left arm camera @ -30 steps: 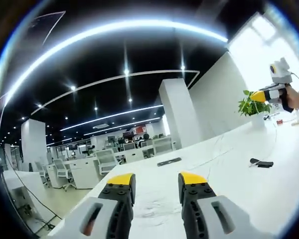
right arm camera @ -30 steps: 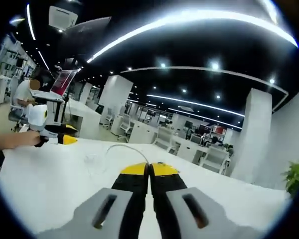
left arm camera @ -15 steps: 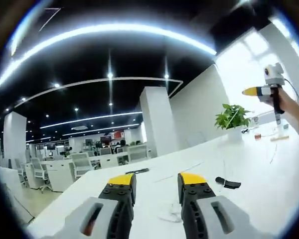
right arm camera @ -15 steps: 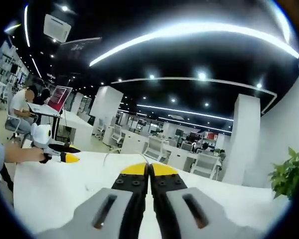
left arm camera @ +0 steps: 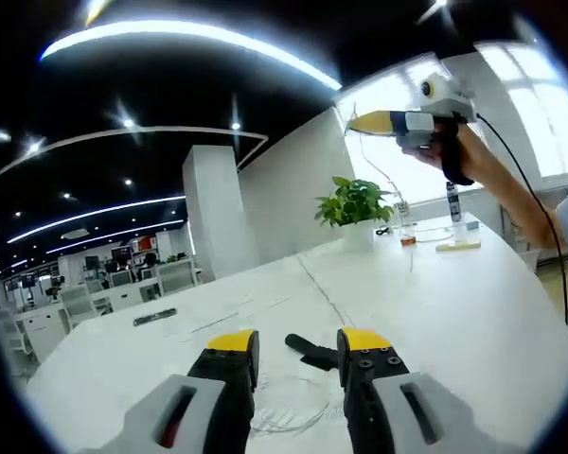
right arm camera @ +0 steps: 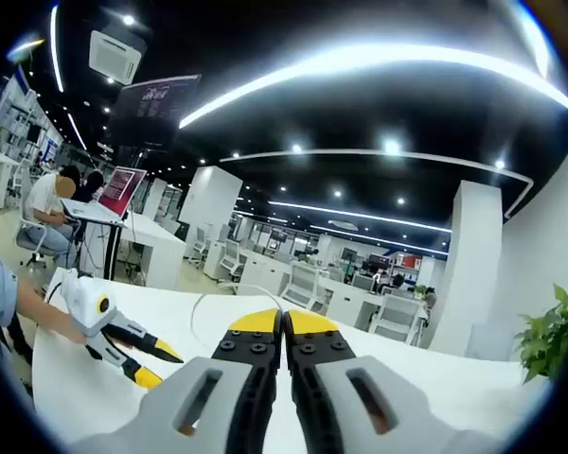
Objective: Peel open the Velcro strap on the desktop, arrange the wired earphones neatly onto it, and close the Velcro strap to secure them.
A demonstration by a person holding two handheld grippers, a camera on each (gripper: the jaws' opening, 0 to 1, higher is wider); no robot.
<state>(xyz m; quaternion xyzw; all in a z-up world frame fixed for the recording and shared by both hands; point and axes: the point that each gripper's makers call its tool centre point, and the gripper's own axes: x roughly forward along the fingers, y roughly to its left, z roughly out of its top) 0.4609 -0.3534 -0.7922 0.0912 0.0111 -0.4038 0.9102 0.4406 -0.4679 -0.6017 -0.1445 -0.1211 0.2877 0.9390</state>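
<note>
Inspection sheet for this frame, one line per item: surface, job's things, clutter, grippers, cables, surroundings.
Surface: white desk, mostly bare.
Job's things: black Velcro strap lying flat; earphone wire loosely coiled before the left gripper.
Clutter: dark flat item, potted plant, small bottles at the far end.
Grippers: left open, low over the coil; right gripper shut on a thin white wire, raised.
Cables: black cord trailing from the right gripper.
Surroundings: open office, seated person.

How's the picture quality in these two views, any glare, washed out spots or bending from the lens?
Left gripper view: the windows at upper right are blown out white, and the ceiling light strip bows into an arc from fisheye distortion. The desktop is evenly lit and the coiled earphones are faint against it. Right gripper view: the ceiling is dark with glaring light strips, and the pillars lean inward.
</note>
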